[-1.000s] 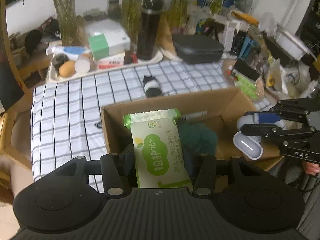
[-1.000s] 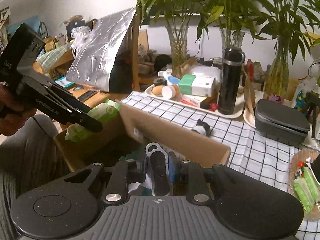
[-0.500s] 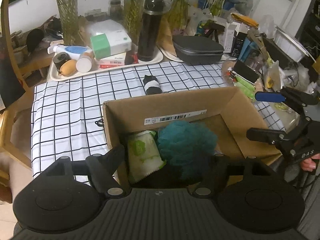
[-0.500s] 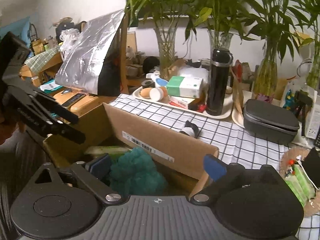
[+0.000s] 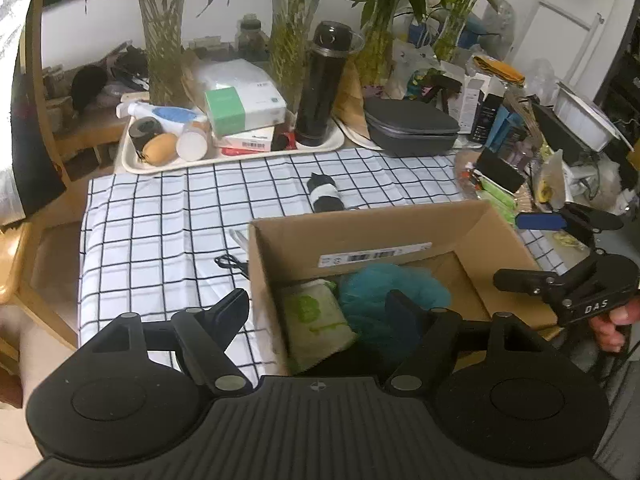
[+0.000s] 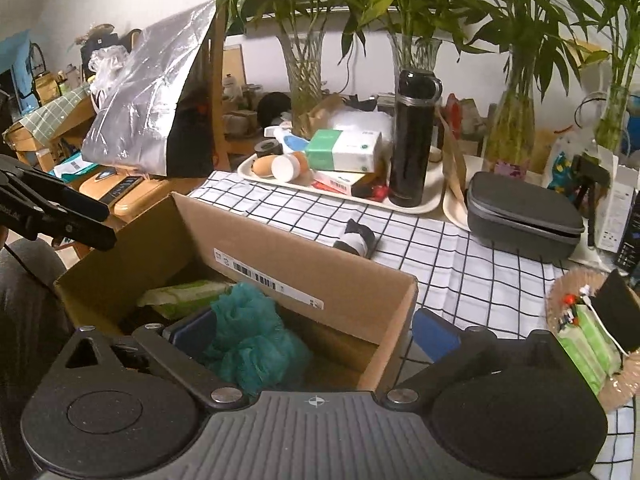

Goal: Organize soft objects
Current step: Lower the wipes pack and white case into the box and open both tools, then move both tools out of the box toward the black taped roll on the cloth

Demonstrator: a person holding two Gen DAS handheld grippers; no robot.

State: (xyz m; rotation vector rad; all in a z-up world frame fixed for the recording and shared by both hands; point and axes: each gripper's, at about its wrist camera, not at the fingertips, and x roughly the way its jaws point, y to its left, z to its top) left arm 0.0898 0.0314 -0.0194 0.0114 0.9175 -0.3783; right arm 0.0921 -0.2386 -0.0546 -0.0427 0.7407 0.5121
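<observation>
Both grippers, left [image 5: 320,314] & right [image 6: 314,330], released, empty: clear brown cardboard box [image 5: 496,236], fetch black-white rolled sock [image 5: 326,196] mid-frame.

Lower part of the green wipes pack [image 5: 316,322] and teal bath pouf [image 5: 384,300] hidden behind the cardboard box [image 5: 360,236] wall and gripper body; barcode label [image 5: 376,254] print illegible; hand [image 5: 612,326] on the right gripper cut off by the frame edge.
</observation>
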